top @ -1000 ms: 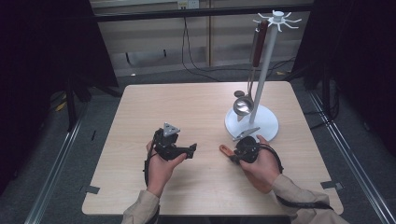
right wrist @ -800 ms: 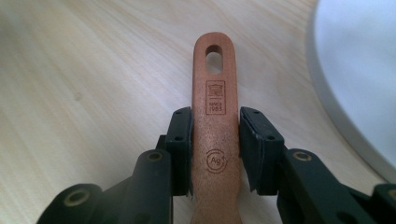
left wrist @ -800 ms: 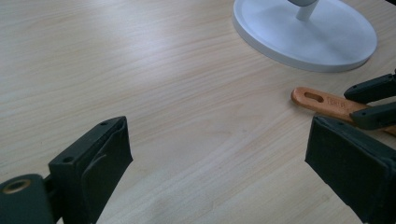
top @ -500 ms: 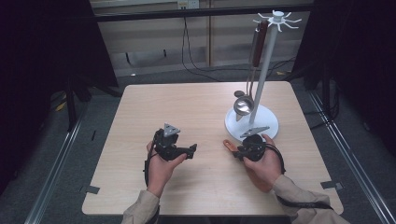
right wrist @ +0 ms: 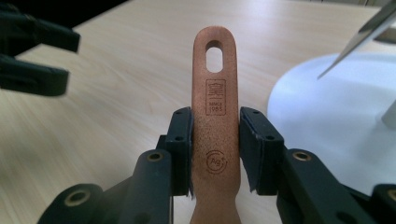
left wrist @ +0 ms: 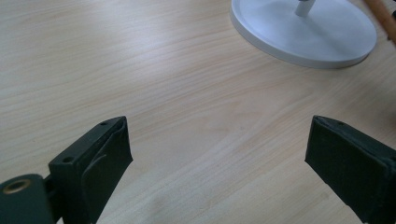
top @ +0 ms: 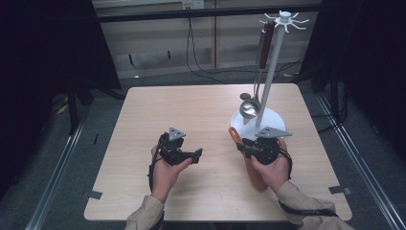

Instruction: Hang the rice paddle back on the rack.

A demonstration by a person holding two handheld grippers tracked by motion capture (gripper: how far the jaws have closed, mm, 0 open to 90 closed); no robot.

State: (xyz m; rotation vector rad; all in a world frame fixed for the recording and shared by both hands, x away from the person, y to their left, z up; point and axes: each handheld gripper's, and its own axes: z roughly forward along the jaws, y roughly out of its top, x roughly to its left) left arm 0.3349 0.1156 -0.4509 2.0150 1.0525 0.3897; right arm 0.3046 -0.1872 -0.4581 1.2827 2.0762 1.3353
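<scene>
My right gripper [top: 247, 147] is shut on the handle of a brown wooden utensil [top: 233, 134], beside the white base of a utensil stand [top: 276, 119]. In the right gripper view the pads press both sides of the wooden handle [right wrist: 215, 107], whose slotted end points away over the table. The utensil's other end runs back under the right hand [top: 259, 181]. My left gripper [top: 193, 156] stands open at the table's front middle. Its jaws are wide apart over bare wood in the left gripper view [left wrist: 217, 154]. A metal ladle [top: 249, 108] hangs from the stand's top hooks [top: 285, 19].
The stand's pole [top: 272, 72] rises at the right rear of the wooden table [top: 191, 110]. Its round base [left wrist: 303, 32] lies ahead and to the right of my left gripper. Cables run on the floor behind the table. The left gripper appears blurred at upper left [right wrist: 32, 51].
The right hand has lifted the wooden utensil a little and carried its slotted end toward the stand's base. The left hand has stayed where it was.
</scene>
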